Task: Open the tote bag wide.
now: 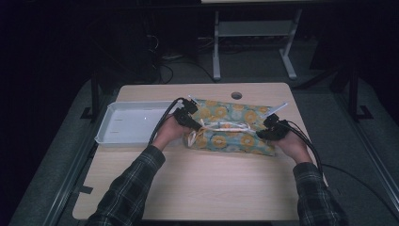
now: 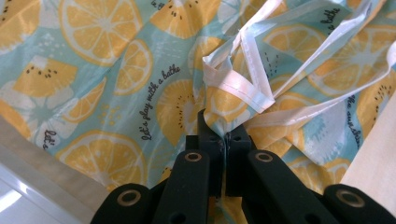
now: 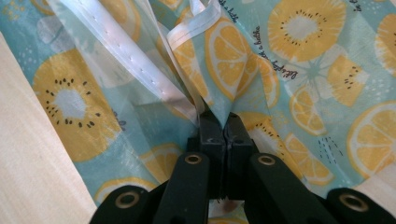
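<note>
A teal cloth printed with yellow citrus slices [image 1: 230,127] lies folded on the wooden table [image 1: 202,183], white ribbon ties [image 1: 226,126] across its top. My left gripper [image 1: 188,117] holds the cloth's left end; in the left gripper view the gripper [image 2: 225,140] is shut with the fabric [image 2: 116,93] pinched between its jaws, beside a white-edged tie [image 2: 243,86]. My right gripper [image 1: 273,128] holds the right end; in the right gripper view this gripper [image 3: 225,126] is shut on a fold of the cloth [image 3: 233,60] next to a white hem [image 3: 135,60].
A white plastic tray [image 1: 131,123] sits on the table left of the cloth, just behind my left hand. A round cable hole [image 1: 236,95] is near the table's far edge. Bare tabletop lies in front of the cloth. Beyond the table, the legs of a desk frame [image 1: 254,42] stand on the floor.
</note>
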Demonstrator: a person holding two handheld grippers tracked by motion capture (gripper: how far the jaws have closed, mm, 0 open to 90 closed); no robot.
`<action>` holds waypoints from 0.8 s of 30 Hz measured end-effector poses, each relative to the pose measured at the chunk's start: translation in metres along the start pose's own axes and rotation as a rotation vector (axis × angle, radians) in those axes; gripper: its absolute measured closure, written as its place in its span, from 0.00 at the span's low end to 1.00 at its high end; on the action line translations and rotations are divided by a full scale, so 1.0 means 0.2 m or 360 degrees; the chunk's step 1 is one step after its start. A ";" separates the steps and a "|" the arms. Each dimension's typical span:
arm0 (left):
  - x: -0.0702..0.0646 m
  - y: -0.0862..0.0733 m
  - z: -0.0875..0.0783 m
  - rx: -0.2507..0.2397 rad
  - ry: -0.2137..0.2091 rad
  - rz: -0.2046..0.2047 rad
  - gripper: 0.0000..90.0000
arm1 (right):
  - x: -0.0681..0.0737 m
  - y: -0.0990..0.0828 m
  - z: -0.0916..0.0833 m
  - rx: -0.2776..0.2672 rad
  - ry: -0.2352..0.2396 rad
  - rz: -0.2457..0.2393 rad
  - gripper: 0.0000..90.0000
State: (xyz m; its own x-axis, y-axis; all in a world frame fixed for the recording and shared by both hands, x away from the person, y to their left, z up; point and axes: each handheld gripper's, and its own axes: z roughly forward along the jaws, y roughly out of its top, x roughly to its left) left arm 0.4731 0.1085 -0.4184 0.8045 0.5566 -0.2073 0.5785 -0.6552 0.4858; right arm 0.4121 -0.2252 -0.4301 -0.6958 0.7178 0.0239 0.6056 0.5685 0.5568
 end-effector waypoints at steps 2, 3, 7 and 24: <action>-0.01 -0.02 0.00 0.0007 -0.0023 0.0011 0.99 | 0.01 -0.01 -0.01 -0.0005 0.0002 -0.0018 0.98; -0.01 -0.03 -0.01 0.0017 -0.0039 0.0020 0.99 | 0.02 -0.02 -0.01 -0.0009 0.0012 -0.0009 0.98; -0.06 -0.05 -0.02 0.0050 -0.0066 0.0058 0.99 | 0.03 -0.05 -0.02 -0.0016 0.0050 -0.0007 0.98; -0.27 -0.29 -0.10 0.0002 -0.0198 0.0202 0.99 | 0.21 -0.17 -0.13 0.0056 0.0104 -0.0140 0.98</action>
State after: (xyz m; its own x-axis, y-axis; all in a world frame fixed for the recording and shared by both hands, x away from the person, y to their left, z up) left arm 0.3942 0.1268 -0.4179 0.8816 0.4018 -0.2477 0.4712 -0.7171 0.5135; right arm 0.3527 -0.2247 -0.4263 -0.7701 0.6372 0.0311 0.5532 0.6428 0.5299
